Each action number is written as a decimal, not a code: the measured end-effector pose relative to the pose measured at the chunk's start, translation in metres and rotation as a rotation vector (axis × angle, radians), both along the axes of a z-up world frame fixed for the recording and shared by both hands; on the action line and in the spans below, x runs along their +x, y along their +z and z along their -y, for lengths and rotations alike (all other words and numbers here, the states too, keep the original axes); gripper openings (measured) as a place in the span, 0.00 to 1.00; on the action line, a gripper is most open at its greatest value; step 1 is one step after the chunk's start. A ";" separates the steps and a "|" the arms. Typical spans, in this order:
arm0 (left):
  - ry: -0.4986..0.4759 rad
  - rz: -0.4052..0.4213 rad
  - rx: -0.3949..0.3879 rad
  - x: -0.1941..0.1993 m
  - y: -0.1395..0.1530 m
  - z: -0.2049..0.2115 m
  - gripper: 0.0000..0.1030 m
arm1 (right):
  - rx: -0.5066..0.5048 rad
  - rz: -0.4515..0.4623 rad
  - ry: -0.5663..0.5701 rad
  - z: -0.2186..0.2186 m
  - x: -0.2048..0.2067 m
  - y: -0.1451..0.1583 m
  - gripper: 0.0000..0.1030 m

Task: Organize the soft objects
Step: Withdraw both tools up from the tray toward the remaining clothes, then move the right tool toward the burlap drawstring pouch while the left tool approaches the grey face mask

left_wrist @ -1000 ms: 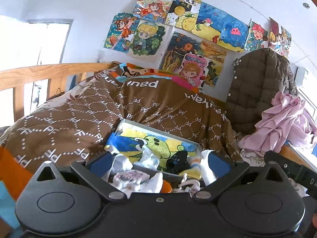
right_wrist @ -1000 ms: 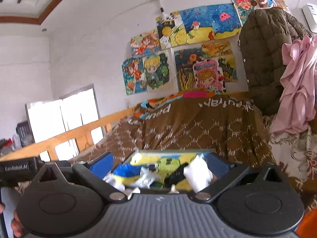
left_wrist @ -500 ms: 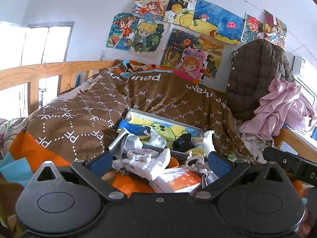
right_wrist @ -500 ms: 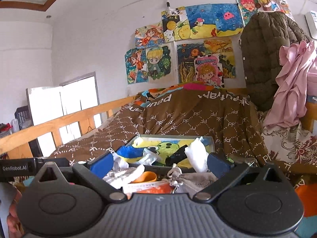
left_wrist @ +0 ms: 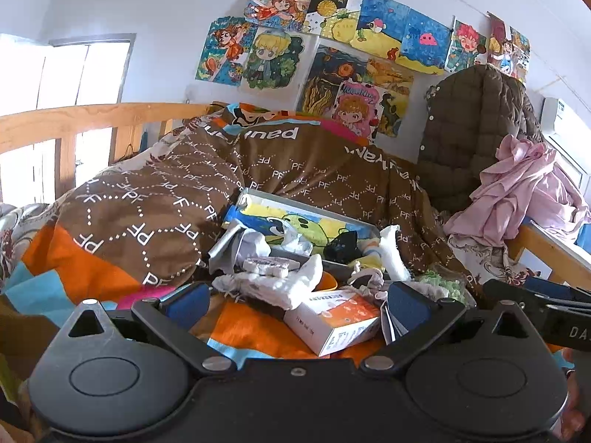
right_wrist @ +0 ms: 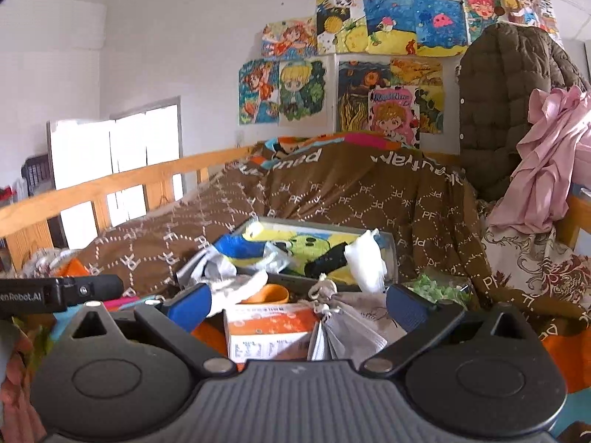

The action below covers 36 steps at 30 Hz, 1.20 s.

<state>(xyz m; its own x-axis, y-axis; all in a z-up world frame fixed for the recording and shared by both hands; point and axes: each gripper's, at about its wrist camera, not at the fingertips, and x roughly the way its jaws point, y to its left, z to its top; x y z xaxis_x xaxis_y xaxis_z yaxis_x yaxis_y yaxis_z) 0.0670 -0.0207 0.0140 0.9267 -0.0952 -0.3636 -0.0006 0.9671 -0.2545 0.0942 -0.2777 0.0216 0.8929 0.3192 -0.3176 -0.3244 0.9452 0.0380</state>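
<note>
You had both grippers hovering short of the clutter on the bed, so by my reading you were at the approach step, choosing a first soft thing to pick up. The left gripper (left_wrist: pixel 295 304) had its fingers spread wide with nothing between them; the right gripper (right_wrist: pixel 297 302) was spread the same way and empty too.

The soft things sat at about twelve o'clock from both grippers: a white sock (left_wrist: pixel 273 282) draped over the near edge of the tin box (left_wrist: pixel 295 203), a white cloth (right_wrist: pixel 364 260) sticking up at one o'clock, and a grey drawstring pouch (right_wrist: pixel 347 317) close under the right gripper. An orange carton (left_wrist: pixel 334 319) lay between the grippers and the box, just beside the sock.

The next move probably called for lowering one gripper onto the sock and closing on a bunched fold, clear of the carton.

Much was hard to read. The box's contents overlapped, so you could not tell how many pieces lay there. The dark item (right_wrist: pixel 327 260) in the box might have been a sock. The gripper bodies hid the bed nearest you.
</note>
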 end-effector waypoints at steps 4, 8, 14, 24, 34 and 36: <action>0.005 -0.016 -0.019 0.001 -0.005 -0.004 0.99 | -0.038 -0.015 0.006 -0.007 0.002 -0.003 1.00; 0.008 -0.034 -0.025 0.003 -0.010 -0.005 0.99 | -0.066 -0.031 0.004 -0.012 0.006 -0.007 1.00; 0.004 -0.067 -0.036 0.007 -0.016 -0.007 0.99 | -0.094 -0.067 -0.007 -0.017 0.013 -0.011 1.00; -0.014 -0.104 -0.062 0.010 -0.023 -0.006 0.99 | -0.118 -0.130 -0.023 -0.016 0.021 -0.017 1.00; -0.020 -0.137 -0.073 0.013 -0.028 -0.005 0.99 | -0.115 -0.194 -0.029 -0.014 0.029 -0.023 1.00; -0.018 -0.147 -0.075 0.014 -0.029 -0.005 0.99 | -0.117 -0.203 -0.028 -0.014 0.030 -0.023 1.00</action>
